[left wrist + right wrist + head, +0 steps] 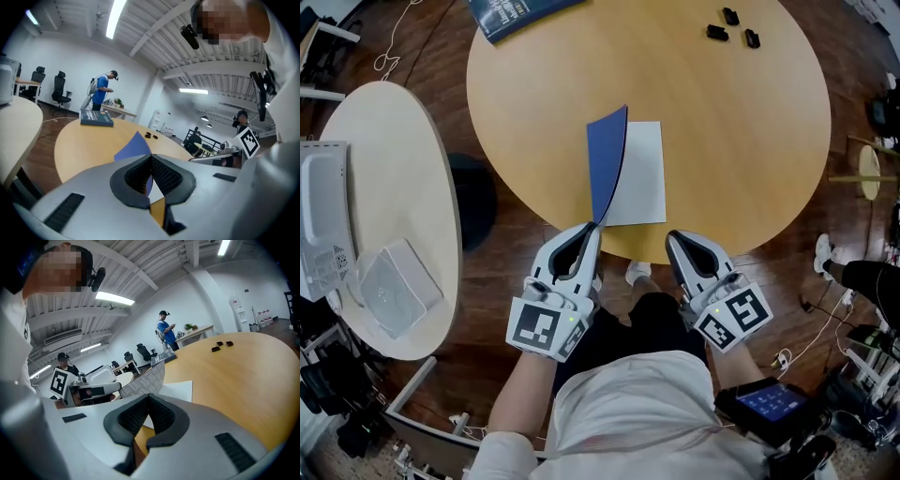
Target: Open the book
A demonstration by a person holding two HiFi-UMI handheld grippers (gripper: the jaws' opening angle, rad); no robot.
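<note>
The left gripper (594, 228) is clamped on the near corner of the book's blue cover (607, 164); in the left gripper view a sliver of that blue sheet shows pinched between the dark pads (164, 176). Just to its right, the right gripper (670, 236) hangs at the near edge of the round wooden table (741, 141), its jaws pressed together on nothing.

The book (642, 173) is thin and lies flat near that edge, in front of the person, with its long side running straight away from them. The cover stands up almost on edge along the book's left side, leaving a white page bare to its right.

Across the table lie a thicker dark-blue book (520, 14) and three small black pieces (731, 28). On the white side table (394, 187) to the left sits a clear plastic box (394, 286); I can't make out anything inside it.
</note>
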